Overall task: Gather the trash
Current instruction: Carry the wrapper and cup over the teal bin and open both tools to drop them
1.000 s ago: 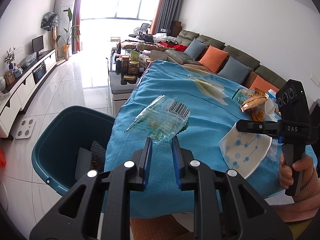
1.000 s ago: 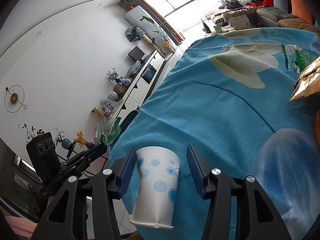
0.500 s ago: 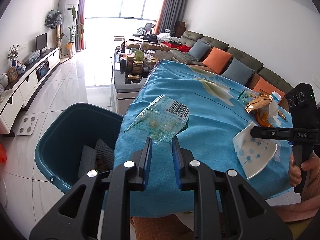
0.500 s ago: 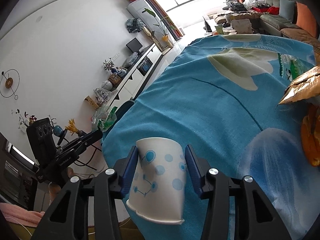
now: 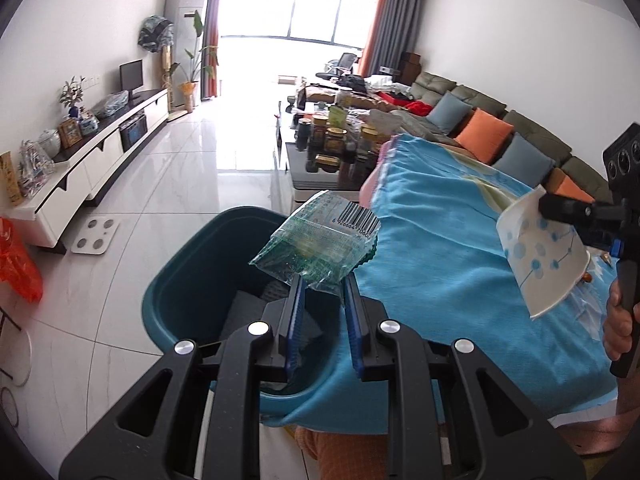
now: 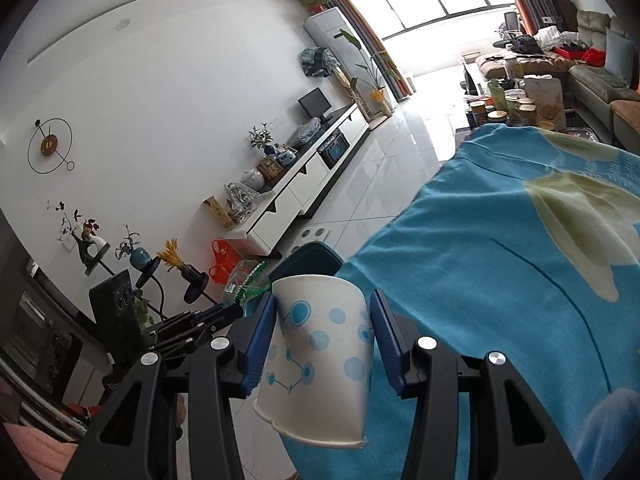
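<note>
The left gripper [image 5: 320, 292] pinches a plastic wrapper [image 5: 320, 246] over a teal bin [image 5: 192, 280]. The right gripper [image 6: 322, 336] clamps a paper cup [image 6: 320, 356]. Only the left view shows the bin's inside.

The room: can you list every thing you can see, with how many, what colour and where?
wrapper: one, clear green, in the left gripper, over the bin
cup: one, white with blue dots, in the right gripper
bin: one, teal, on the floor beside the table
tablecloth: one, blue, over the table
bag: one, orange, on the floor
sofa: one, green, along the wall
left gripper: one, black, blue pads
right gripper: one, black, blue pads
</note>
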Tool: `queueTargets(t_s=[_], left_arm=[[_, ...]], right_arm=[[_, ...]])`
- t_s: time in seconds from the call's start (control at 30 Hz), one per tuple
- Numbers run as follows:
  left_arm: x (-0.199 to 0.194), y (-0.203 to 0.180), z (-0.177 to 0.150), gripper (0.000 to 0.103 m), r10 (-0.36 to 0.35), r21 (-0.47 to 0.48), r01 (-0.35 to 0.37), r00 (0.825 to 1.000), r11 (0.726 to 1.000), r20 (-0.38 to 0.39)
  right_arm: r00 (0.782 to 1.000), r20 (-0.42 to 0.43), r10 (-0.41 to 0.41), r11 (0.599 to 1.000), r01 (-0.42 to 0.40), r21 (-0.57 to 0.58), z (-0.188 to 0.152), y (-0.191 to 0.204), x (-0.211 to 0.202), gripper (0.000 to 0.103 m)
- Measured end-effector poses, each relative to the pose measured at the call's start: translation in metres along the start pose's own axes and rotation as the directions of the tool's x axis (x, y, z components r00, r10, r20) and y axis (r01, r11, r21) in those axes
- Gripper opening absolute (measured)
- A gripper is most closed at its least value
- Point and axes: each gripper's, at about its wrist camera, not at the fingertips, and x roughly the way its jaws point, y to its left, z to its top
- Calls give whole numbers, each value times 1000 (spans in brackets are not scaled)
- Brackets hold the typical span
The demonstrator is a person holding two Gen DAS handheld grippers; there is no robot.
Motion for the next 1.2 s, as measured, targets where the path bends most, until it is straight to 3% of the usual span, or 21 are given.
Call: queueTargets(t_s=[0.27,0.83,0.97,1.2], left_arm=[[14,29,-2,20,50,-42,-52,998,998,-39],[59,57,-5,22,62,-123,-77,990,989,-124],[76,66,-5,33,49,-150,-72,988,986,-148],[80,72,-10,38,36,-178,-61,990,982,-136]], right_arm=[[999,-39,29,997,-31,-66,27,31,59,46],[979,-200,-39,997,24,-77,37,55,167,48],[973,-224,-55,996,39,-77,31,56,175,48],[977,-206,-45,998,33,-61,28,51,158,48]])
